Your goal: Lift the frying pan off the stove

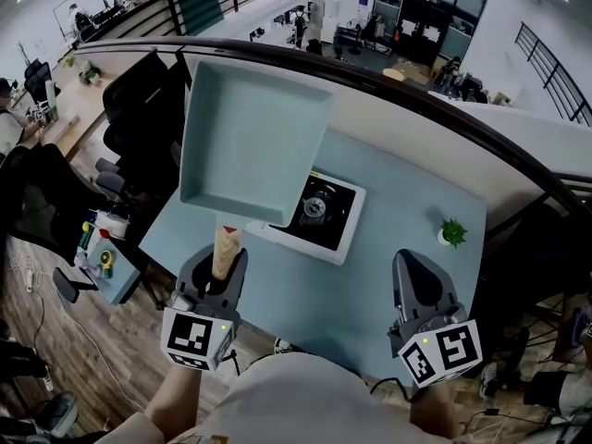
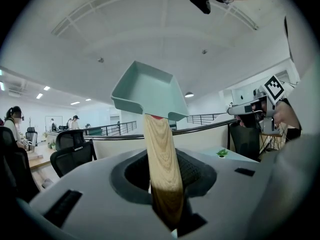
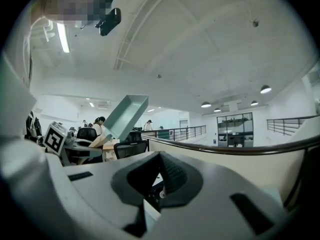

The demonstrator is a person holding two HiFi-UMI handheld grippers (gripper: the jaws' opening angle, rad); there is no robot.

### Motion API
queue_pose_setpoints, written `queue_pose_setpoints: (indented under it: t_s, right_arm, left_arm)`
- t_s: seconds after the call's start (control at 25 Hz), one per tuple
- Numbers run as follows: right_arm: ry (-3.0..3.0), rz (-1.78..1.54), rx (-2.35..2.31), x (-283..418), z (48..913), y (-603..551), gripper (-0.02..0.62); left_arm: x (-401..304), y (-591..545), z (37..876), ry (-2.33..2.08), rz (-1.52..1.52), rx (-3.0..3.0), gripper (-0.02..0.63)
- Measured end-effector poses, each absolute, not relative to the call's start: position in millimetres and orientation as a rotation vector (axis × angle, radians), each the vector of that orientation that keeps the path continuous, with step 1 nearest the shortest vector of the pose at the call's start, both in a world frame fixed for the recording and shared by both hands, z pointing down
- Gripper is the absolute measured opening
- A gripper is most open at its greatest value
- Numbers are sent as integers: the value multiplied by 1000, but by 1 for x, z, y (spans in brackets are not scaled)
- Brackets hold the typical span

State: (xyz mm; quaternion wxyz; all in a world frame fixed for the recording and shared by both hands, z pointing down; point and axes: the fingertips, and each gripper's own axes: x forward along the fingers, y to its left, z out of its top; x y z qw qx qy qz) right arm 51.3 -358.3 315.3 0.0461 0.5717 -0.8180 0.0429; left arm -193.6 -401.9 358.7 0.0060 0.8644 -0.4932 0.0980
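A square teal frying pan (image 1: 254,146) hangs in the air above the left part of the pale blue table (image 1: 407,192), tilted up away from me. Its wooden handle (image 1: 227,246) runs down into my left gripper (image 1: 222,271), which is shut on it. In the left gripper view the handle (image 2: 162,159) is clamped between the dark pads, with the pan (image 2: 147,91) above. The white stove (image 1: 319,213) with its black burner sits on the table just right of the pan, with nothing on it. My right gripper (image 1: 416,280) hovers near the table's front right, shut and holding nothing.
A small potted plant (image 1: 452,232) stands on the table's right side. Black office chairs (image 1: 139,109) and a low side table with bottles (image 1: 102,248) are to the left. A dark curved railing (image 1: 388,91) runs behind the table.
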Motion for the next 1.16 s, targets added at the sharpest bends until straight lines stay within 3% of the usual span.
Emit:
queue_pose_setpoints:
  t_s: [1.16]
  right_arm:
    - [-2497, 101, 1656, 36, 321, -358, 3]
  left_arm:
    - [-196, -400, 343, -1576, 230, 2705, 109]
